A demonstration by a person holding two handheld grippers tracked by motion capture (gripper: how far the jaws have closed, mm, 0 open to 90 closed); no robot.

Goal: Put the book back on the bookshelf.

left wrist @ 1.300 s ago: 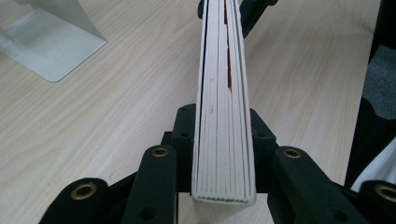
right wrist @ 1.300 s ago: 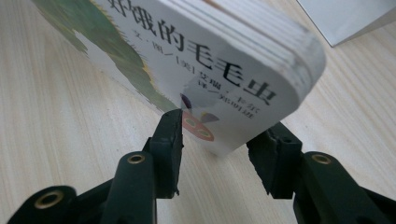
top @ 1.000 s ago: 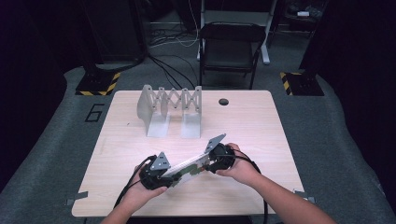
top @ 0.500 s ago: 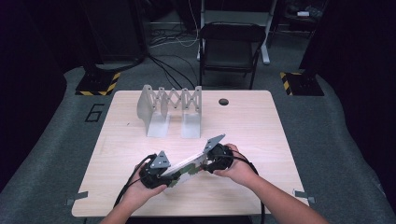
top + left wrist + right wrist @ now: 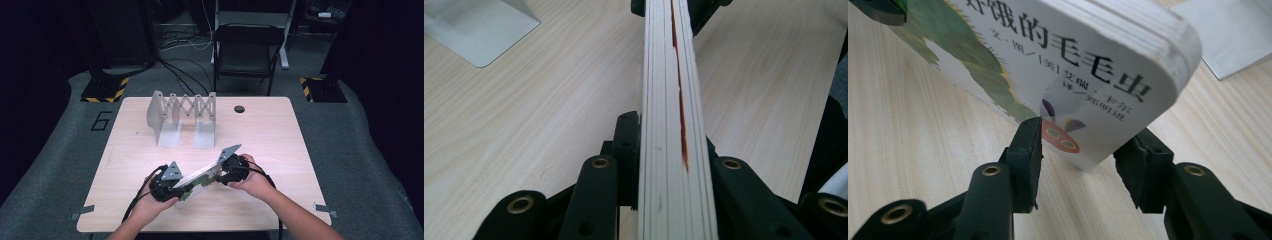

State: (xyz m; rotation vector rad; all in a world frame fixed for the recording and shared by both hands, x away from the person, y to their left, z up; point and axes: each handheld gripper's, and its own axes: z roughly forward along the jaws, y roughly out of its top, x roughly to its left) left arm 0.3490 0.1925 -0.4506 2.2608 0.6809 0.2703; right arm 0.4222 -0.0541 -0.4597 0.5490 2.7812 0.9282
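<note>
At the left of the high view we see the left gripper (image 5: pixel 172 186) near the front edge of the wooden table (image 5: pixel 280 145), its grey three-cornered plate on top and its cable trailing back off the table edge. In the left gripper view its jaws have just been closing and now press on both sides of the board book (image 5: pixel 674 125), whose thick white pages run edge-on straight away from us, a thin red line showing between two of them. In the high view the book (image 5: pixel 197 178) spans the gap between the two grippers, tilted up on its long edge with the green-patterned cover facing the person. Behind it, well apart toward the far side, stands a metal expanding rack (image 5: pixel 182 112). To the right, the right gripper (image 5: pixel 227 172) meets the book's other end. In the right gripper view its jaws stand either side of the rounded corner of the book (image 5: pixel 1088 75); we cannot tell whether the pads press on it.
</note>
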